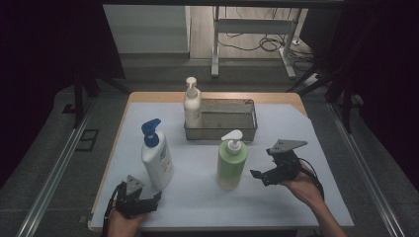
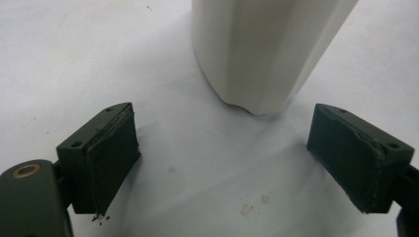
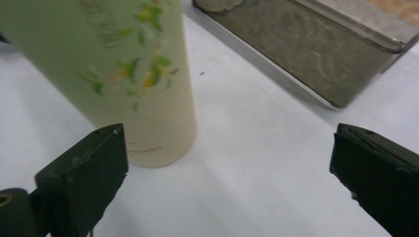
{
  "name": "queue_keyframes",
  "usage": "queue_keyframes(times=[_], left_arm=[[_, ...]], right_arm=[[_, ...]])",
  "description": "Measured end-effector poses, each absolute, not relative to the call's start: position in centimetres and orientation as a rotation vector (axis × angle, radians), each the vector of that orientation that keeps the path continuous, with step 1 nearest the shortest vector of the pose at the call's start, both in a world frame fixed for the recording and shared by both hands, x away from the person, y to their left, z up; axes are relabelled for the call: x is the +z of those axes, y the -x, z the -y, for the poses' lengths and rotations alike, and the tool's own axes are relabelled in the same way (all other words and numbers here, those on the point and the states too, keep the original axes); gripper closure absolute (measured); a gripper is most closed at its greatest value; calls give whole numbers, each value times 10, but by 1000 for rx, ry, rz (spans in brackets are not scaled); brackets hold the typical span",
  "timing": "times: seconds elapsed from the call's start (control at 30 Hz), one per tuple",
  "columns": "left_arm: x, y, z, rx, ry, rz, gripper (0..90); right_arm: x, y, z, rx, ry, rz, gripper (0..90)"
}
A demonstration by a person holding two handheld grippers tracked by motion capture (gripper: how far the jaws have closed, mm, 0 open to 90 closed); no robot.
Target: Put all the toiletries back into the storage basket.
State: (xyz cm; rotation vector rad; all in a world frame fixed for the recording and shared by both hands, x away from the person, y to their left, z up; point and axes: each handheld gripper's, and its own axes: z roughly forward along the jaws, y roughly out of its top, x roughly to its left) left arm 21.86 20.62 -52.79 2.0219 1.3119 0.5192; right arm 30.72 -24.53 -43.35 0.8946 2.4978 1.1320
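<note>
At nine o'clock of the tabletop point(image 1: 207, 197), our left gripper point(image 1: 148, 200) rests low with its jaws spread wide and nothing between them; in the left gripper view the base of the white bottle point(image 2: 267, 54) stands just ahead, at twelve o'clock of the jaws, apart from both pads. That white bottle with the blue pump point(image 1: 157, 155) stands upright near the front left. Moving right, the green bottle point(image 1: 230, 163) stands upright at the centre, with the metal tray point(image 1: 244, 129) at its twelve o'clock and a cream pump bottle point(image 1: 192, 103) at the tray's left end. At three o'clock of the green bottle, our right gripper point(image 1: 258, 175) is spread wide and holds nothing, the bottle off toward its left jaw.

We judge the risk to be a knock: the green bottle is tall and narrow, and it sits off-centre between our right jaws, so the left pad could strike it first and topple it toward the white bottle. Closing high up on it would likewise tip it.
</note>
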Motion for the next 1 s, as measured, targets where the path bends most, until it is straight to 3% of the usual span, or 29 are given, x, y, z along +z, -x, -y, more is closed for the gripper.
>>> queue_keyframes(times=[1.0], left_arm=[[-528,-219,-206,522,-2021,-1310,120]], right_arm=[[-426,-302,190,1232,-773,-2552,4]])
